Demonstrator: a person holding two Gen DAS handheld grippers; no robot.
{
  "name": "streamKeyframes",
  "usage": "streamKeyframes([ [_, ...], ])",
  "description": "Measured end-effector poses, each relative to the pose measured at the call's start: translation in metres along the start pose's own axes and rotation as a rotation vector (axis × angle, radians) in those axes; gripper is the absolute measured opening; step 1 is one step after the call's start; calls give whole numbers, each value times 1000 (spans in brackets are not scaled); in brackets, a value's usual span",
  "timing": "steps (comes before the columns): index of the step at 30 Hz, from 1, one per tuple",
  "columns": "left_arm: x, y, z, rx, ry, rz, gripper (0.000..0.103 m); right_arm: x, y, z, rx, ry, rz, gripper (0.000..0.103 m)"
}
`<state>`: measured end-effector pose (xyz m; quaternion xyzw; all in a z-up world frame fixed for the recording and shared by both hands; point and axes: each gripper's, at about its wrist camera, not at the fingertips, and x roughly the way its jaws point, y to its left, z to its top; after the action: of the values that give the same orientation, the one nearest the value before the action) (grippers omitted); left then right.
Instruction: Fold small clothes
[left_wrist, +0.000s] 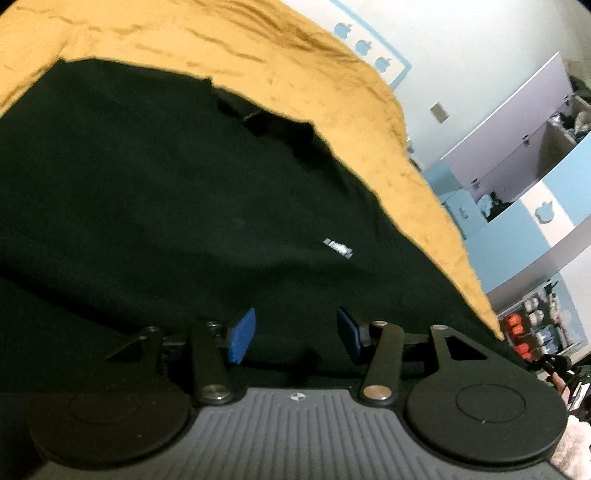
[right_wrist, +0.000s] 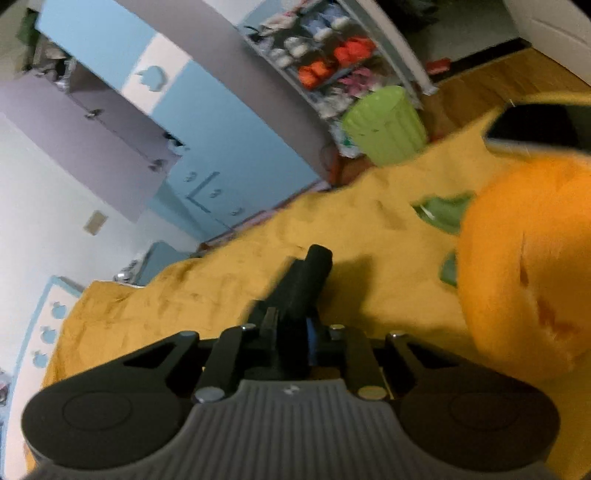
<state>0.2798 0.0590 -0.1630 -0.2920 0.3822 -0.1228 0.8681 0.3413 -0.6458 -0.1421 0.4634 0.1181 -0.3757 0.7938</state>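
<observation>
A black garment (left_wrist: 166, 206) with a small white label (left_wrist: 338, 248) lies spread on a mustard-yellow bedspread (left_wrist: 229, 40). My left gripper (left_wrist: 295, 332) hovers low over its near part. The blue pads (left_wrist: 242, 336) stand apart, with only the cloth beneath them. In the right wrist view my right gripper (right_wrist: 291, 332) is shut on a bunched piece of black cloth (right_wrist: 304, 280), which sticks out forward between the fingers above the bedspread (right_wrist: 207, 291). The right pads are mostly hidden by that cloth. I cannot tell whether this cloth belongs to the same garment.
A big orange plush (right_wrist: 524, 266) with green leaves (right_wrist: 443, 214) lies on the bed to the right. Behind it is a dark object (right_wrist: 535, 125). A green bin (right_wrist: 384, 125), a shelf of clothes (right_wrist: 332, 59) and blue cabinets (right_wrist: 229, 147) stand past the bed's edge.
</observation>
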Motion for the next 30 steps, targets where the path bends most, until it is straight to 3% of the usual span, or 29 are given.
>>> streamKeyframes([
  [4, -28, 3, 4, -26, -40, -38, 59, -41, 37, 11, -62, -15, 115, 7],
  [7, -48, 12, 5, -43, -60, -52, 59, -81, 79, 9, -113, -3, 250, 7],
  [12, -81, 40, 5, -120, -102, -59, 59, -160, 168, -37, -248, 81, 516, 4],
  [16, -106, 65, 3, -182, -144, -65, 59, -218, 236, -119, -377, 231, 741, 4],
  [21, -130, 96, 0, -246, -184, -47, 59, -269, 283, -264, -482, 510, 931, 5],
  [23, -136, 108, -2, -267, -187, -25, 59, -281, 288, -324, -513, 617, 962, 11],
  [25, -140, 117, -4, -283, -190, -8, 59, -286, 288, -387, -536, 741, 957, 38],
  [26, -141, 120, -3, -290, -192, 3, 59, -285, 289, -417, -568, 822, 963, 59],
  [28, -145, 128, -2, -305, -202, 21, 59, -286, 283, -458, -628, 895, 887, 59],
  [30, -146, 136, -1, -318, -217, 29, 59, -282, 270, -466, -620, 934, 842, 59],
])
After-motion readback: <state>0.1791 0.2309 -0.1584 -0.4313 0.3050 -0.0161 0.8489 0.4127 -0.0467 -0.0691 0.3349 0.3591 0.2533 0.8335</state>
